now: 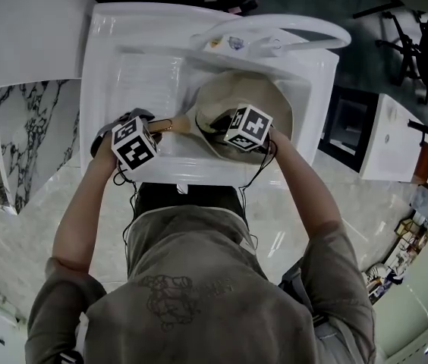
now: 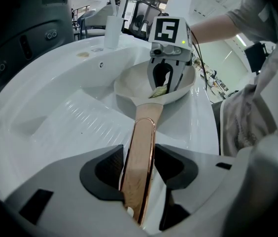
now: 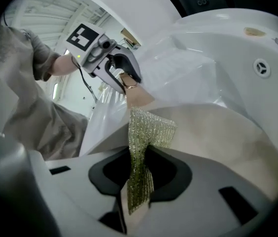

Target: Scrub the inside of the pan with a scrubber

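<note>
- your left hand-held gripper is clamped on the pan's pale wooden handle with a copper-coloured edge. both pads press against the handle's sides.
- the cream-coloured round pan sits inside the white moulded sink. in the head view its handle points to the left, toward your left hand.
- your right hand-held gripper is closed on a glittery gold-green mesh scrubber. a strip of the scrubber is pinched between the pads and the rest sticks out ahead of the jaws.
- the scrubber's free end is at the pan's inner wall, close to where the handle joins the bowl.
- the right hand-held gripper reaches into the bowl from the right side, slanting downward. its marker cube is over the pan in the head view.
- the two hand-held grippers face each other, near one another, across the handle's root.
- a ribbed draining surface lies in the sink just left of the pan.
- a white curved faucet arches over the sink's far edge.
</note>
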